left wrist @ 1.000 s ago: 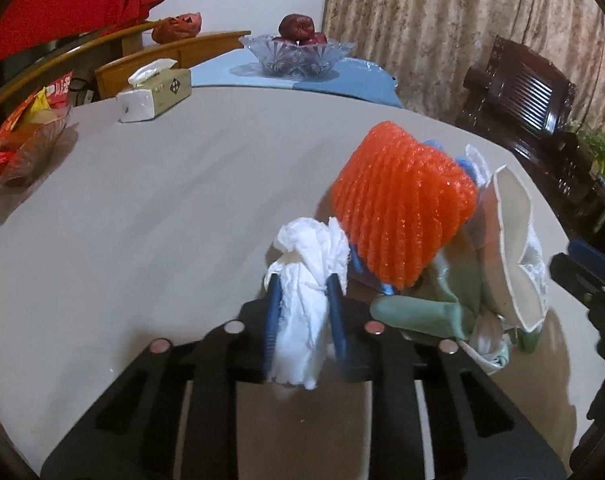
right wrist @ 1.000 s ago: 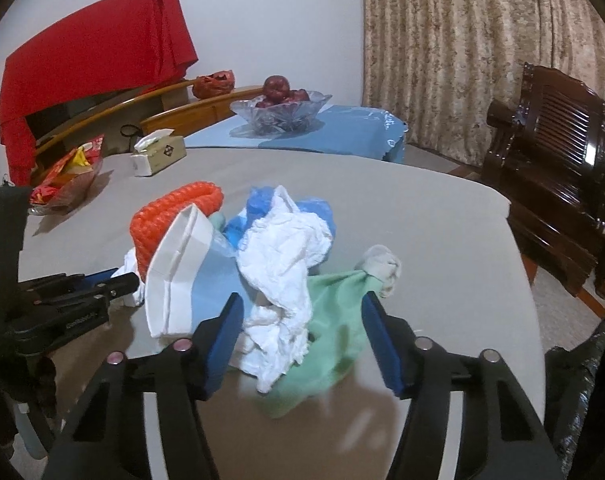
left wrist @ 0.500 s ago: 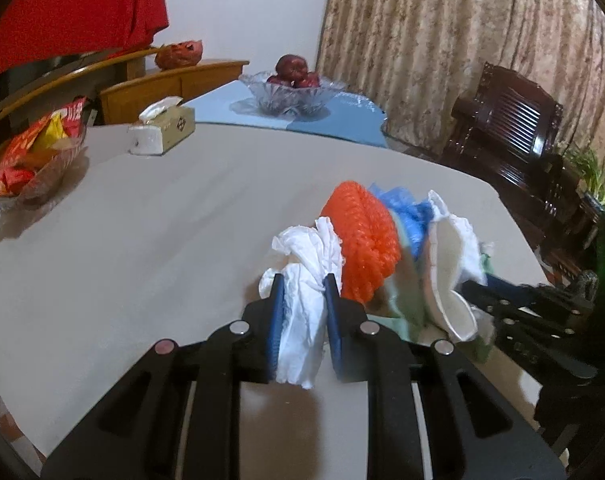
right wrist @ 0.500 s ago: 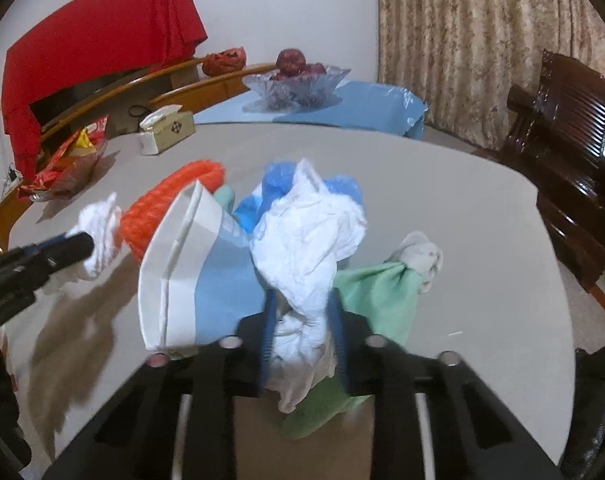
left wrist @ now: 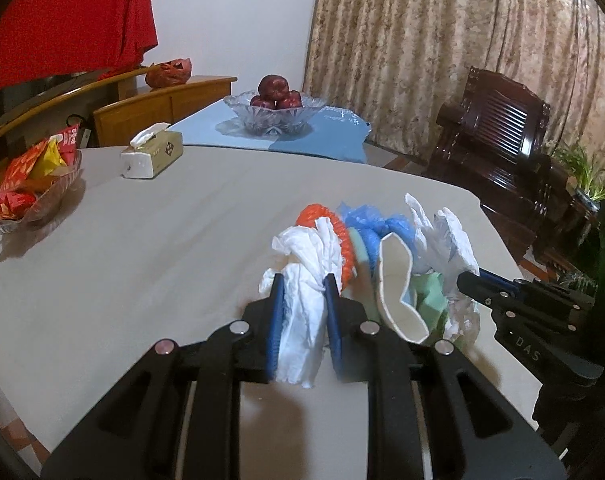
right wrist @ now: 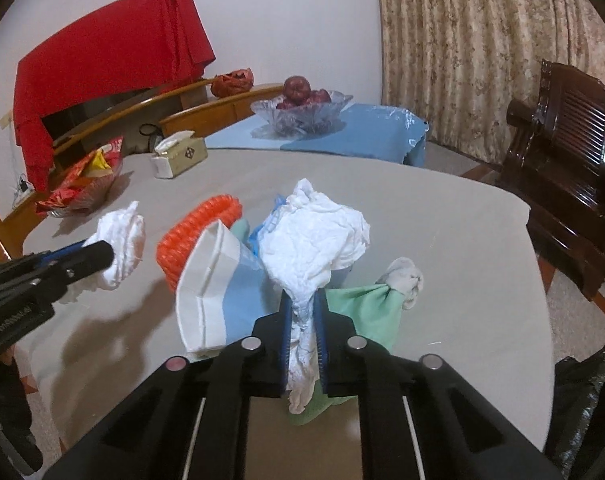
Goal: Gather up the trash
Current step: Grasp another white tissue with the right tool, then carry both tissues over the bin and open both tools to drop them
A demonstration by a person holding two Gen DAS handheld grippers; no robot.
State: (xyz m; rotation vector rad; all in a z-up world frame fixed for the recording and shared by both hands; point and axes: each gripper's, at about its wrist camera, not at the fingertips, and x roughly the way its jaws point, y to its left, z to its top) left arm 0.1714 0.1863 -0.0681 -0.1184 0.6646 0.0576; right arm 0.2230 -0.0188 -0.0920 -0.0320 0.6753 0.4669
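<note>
My left gripper (left wrist: 301, 285) is shut on a crumpled white tissue (left wrist: 302, 280) and holds it above the grey table (left wrist: 142, 248); the tissue also shows in the right wrist view (right wrist: 120, 240). My right gripper (right wrist: 303, 300) is shut on another white tissue (right wrist: 314, 240). Between them lies a trash pile: an orange foam net (right wrist: 194, 228), a squashed white and blue paper cup (right wrist: 210, 292), a blue plastic bag (left wrist: 366, 224), a green cloth (right wrist: 362, 312).
A tissue box (left wrist: 152, 156), a snack bowl (left wrist: 30, 188) and a glass fruit bowl (left wrist: 276, 114) stand at the far side. A dark wooden chair (left wrist: 498, 148) is at the right. A black bag (right wrist: 586, 412) sits by the table's right edge.
My right gripper has closed on the white tissue and lifted it. My left gripper has risen and drawn back with its tissue.
</note>
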